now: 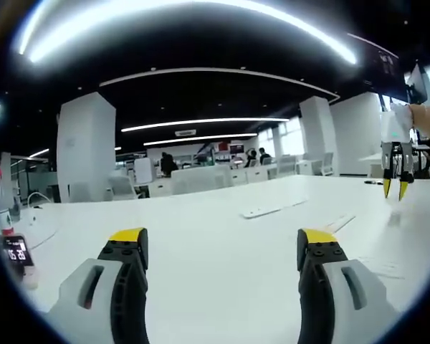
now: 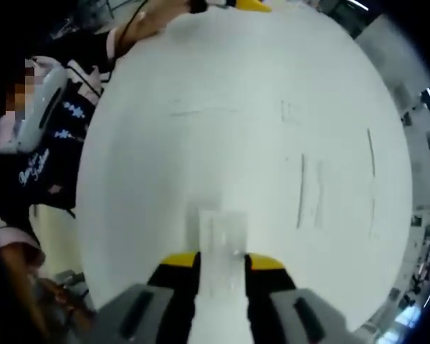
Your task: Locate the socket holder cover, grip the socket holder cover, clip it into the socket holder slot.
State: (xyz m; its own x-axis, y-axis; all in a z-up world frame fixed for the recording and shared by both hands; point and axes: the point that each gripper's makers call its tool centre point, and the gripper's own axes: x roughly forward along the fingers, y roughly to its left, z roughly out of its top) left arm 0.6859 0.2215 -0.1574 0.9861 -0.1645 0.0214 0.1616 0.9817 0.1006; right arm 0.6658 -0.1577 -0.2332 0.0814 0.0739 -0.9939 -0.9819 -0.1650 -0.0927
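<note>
The socket holder cover, a pale translucent rectangular piece, sits between my right gripper's yellow-tipped jaws, which are shut on it above the white table. In the left gripper view the right gripper hangs at the far right with its tips pointing down at the table, held by a hand. A long white strip lies flat on the table ahead; I cannot tell if it is the socket holder. My left gripper stands open and holds nothing, low over the near table.
Thin strips lie on the table to the right in the right gripper view. A small device with a lit display stands at the table's left edge. A person stands at the left. Desks and chairs fill the background.
</note>
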